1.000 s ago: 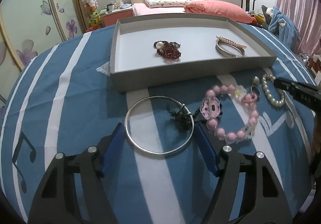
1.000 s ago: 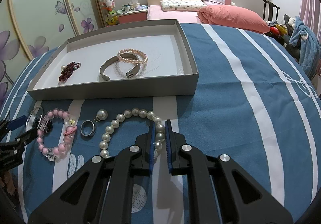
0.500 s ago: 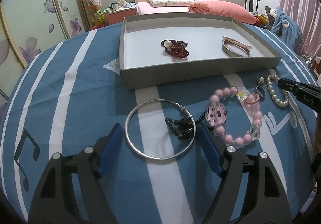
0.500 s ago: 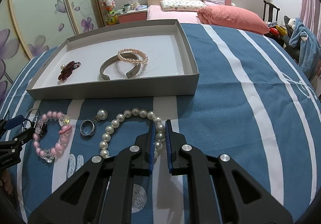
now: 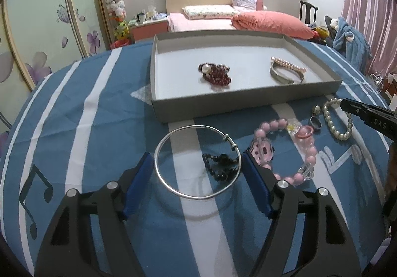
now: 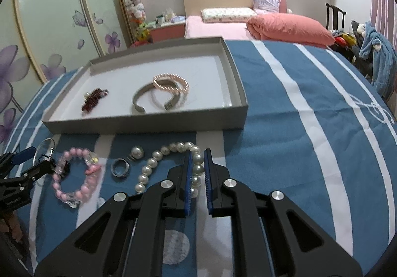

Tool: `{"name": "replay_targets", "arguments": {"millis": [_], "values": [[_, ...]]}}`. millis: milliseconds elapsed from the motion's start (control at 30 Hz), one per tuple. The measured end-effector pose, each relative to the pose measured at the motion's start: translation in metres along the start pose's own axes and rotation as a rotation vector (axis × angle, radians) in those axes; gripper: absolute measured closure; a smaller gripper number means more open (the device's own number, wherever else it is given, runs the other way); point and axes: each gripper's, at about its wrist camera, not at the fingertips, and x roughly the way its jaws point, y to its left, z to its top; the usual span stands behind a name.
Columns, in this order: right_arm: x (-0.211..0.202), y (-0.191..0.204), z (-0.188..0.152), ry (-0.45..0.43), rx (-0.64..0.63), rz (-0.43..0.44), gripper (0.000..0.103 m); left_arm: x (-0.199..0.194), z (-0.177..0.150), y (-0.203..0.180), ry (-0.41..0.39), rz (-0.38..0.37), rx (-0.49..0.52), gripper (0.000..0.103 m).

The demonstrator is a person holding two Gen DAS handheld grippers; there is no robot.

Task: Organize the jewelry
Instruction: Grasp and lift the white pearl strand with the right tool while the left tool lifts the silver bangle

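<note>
A thin silver bangle (image 5: pixel 196 126) lies on the blue striped cloth with a black bead piece (image 5: pixel 220 165) inside it. My left gripper (image 5: pixel 195 156) straddles the bangle. Its jaws are closing, and the blue pads stand just off the wire on both sides. To the right lie a pink bead bracelet (image 5: pixel 307 160), a ring (image 6: pixel 120 167), a single pearl (image 6: pixel 137 152) and a white pearl bracelet (image 6: pixel 151 165). My right gripper (image 6: pixel 197 153) is shut over that bracelet's right side. Pearls show in the slit between its pads, and I cannot tell whether they are pinched.
A shallow grey box (image 5: pixel 223 108) stands just behind the loose pieces. It holds a dark red bead piece (image 5: pixel 215 73), a grey cuff (image 5: pixel 280 77) and a pink pearl bracelet (image 5: pixel 287 63). A bed, a chair and wardrobe doors stand beyond the table.
The left pads have drawn a little nearer to the bangle's sides. The right gripper and the jewelry have stayed where they were.
</note>
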Motion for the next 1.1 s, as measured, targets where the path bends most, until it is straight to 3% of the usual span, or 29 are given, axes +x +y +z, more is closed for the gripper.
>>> {"name": "replay_targets", "arguments": {"millis": [500,1100], "values": [[-0.028,0.020,0.001,-0.115,-0.007,0.104,0.093,-0.025,0.000,0.007,-0.125,0.019,-0.061,0.032],[-0.047,0.028,-0.003,-0.171,0.007,0.148,0.093,-0.044,-0.006,-0.004,-0.196,0.032,-0.062,0.032]]}}
